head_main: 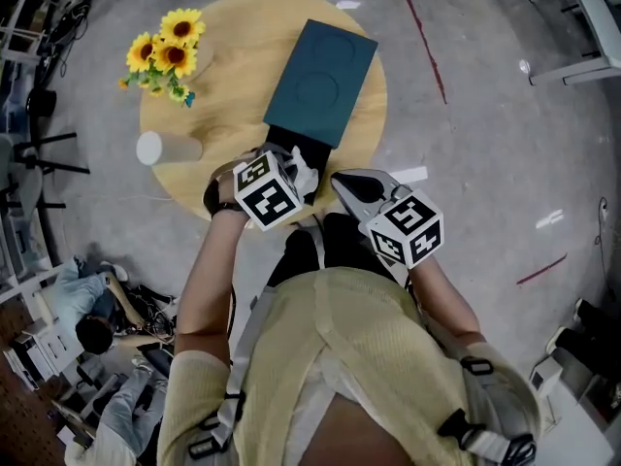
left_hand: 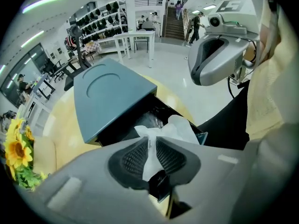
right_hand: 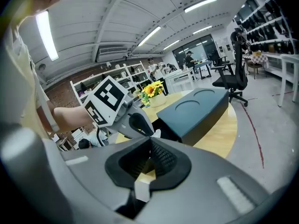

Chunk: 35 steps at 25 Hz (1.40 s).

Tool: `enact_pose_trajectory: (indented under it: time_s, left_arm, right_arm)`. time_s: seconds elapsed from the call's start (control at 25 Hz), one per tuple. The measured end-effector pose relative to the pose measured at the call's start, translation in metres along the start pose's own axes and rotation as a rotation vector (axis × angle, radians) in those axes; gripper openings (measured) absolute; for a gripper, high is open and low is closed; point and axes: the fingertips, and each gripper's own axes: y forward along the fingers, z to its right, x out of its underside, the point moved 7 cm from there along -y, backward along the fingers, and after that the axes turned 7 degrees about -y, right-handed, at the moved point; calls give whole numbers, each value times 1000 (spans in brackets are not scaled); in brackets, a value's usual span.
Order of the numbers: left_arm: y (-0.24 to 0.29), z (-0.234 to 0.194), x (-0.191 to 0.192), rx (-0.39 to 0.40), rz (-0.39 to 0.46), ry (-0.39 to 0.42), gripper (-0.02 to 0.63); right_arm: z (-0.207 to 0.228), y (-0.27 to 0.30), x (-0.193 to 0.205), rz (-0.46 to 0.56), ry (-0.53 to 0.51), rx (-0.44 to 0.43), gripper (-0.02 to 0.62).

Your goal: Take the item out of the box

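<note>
Down on the round wooden table (head_main: 243, 76), seen from the head view, a teal box (head_main: 320, 81) lies across the part of the top between 12 and 3 o'clock. Its lid shows two shallow pressed circles. The end of the box nearest the person, at about 6 o'clock on the table, stands open and is dark inside. A crumpled piece of white paper (left_hand: 180, 127) sticks up out of that open end and is still partly in the box. What lies beneath it in the dark cannot be made out.

The left gripper (left_hand: 150, 141) points steeply down at the opening. Its two ribbed pads are pinched on a strip of the paper, which runs down between them.

The right gripper (right_hand: 148, 141) hangs just beside the left one, at its 3 o'clock, off the table's near edge and apart from the box. Its jaws are pressed together with nothing between them, and only the tabletop shows beyond their tips.

A bunch of sunflowers (head_main: 167, 51) stands at 10 o'clock on the table. A white cup (head_main: 167, 148) lies on its side at the rim near 8 o'clock. Both are well apart from the box. Beyond the table, at 7 o'clock in the head view, a person (head_main: 92, 333) sits low on the grey floor (head_main: 485, 163).
</note>
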Motion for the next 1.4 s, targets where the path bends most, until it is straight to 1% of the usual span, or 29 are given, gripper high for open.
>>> enact_pose_trajectory:
  time_s: [0.2, 0.4, 0.68, 0.92, 1.24, 1.4]
  left_arm:
    - [-20, 2, -5, -49, 118, -5, 48]
    - [-46, 7, -5, -122, 220, -12, 43]
    - [-87, 13, 18, -218, 341, -56, 38]
    - [-115, 14, 42, -314, 438, -120, 35]
    - [-138, 19, 82, -398, 515, -229, 34]
    - [-145, 19, 103, -429, 534, -292, 32]
  right_arm:
    - [-12, -7, -1, 13, -9, 48, 4]
    - [-19, -17, -2, 22, -27, 99, 4]
    - [-42, -23, -3, 35, -47, 135, 3]
    - [-62, -25, -8, 50, -67, 138, 4]
    - [-80, -25, -11, 45, -94, 138, 3]
    - [-86, -24, -12, 47, -102, 140, 3]
